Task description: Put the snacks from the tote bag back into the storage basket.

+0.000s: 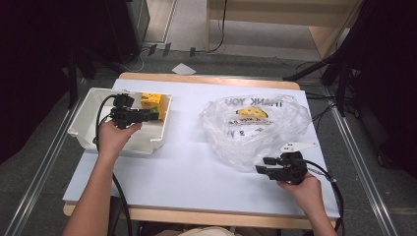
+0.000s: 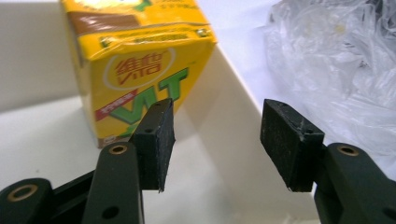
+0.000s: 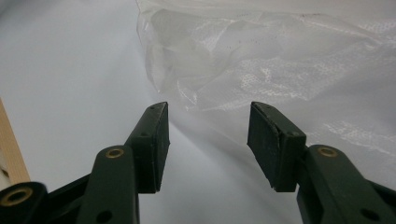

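Carton: the yellow rectangular drink carton in the white plastic bin looks stiff but crushable; best gripped across flat sides. Left gripper jaws stand open, empty; right gripper jaws open, empty.

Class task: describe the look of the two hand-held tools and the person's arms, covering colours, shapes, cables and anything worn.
Both tools, the left tool and the right tool, are black, each with two flat-padded jaws carrying brass-coloured rivets. A black cable trails from the left one. The right one carries a pale three-cornered plate on top. The forearms are bare, with no sleeves in view.
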`<state>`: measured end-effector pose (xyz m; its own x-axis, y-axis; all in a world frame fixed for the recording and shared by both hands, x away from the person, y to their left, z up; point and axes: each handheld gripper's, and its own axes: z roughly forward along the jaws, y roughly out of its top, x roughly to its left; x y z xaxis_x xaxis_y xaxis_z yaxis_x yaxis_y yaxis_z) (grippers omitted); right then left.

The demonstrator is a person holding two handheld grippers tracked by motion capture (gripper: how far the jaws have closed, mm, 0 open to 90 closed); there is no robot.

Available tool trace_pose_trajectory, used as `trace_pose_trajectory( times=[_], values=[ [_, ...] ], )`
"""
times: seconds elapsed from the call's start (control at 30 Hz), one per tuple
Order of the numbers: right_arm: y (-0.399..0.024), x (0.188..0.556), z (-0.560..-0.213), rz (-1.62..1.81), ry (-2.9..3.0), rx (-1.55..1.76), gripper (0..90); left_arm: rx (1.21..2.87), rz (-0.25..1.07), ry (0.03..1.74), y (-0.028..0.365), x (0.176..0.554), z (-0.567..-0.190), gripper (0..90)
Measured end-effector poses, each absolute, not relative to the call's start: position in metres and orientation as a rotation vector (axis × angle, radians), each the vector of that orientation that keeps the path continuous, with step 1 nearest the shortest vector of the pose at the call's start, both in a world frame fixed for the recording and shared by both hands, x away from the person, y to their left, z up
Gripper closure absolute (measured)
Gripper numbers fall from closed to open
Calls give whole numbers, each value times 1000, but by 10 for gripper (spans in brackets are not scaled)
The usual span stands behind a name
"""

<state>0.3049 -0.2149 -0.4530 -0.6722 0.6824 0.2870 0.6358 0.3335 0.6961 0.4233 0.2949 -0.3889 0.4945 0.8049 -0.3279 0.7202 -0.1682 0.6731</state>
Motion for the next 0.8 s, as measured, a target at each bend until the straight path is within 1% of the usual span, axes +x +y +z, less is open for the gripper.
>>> trace_pose_trajectory(
  times=[0.4, 0.8],
  values=[
    [-215, 306, -452, 1286, 2514, 1246, 497, 1937, 102, 1187, 275, 412, -376, 435],
    [-215, 308, -452, 1294, 2512, 1240, 498, 1987, 83, 1122, 249, 402, -374, 423]
  ],
)
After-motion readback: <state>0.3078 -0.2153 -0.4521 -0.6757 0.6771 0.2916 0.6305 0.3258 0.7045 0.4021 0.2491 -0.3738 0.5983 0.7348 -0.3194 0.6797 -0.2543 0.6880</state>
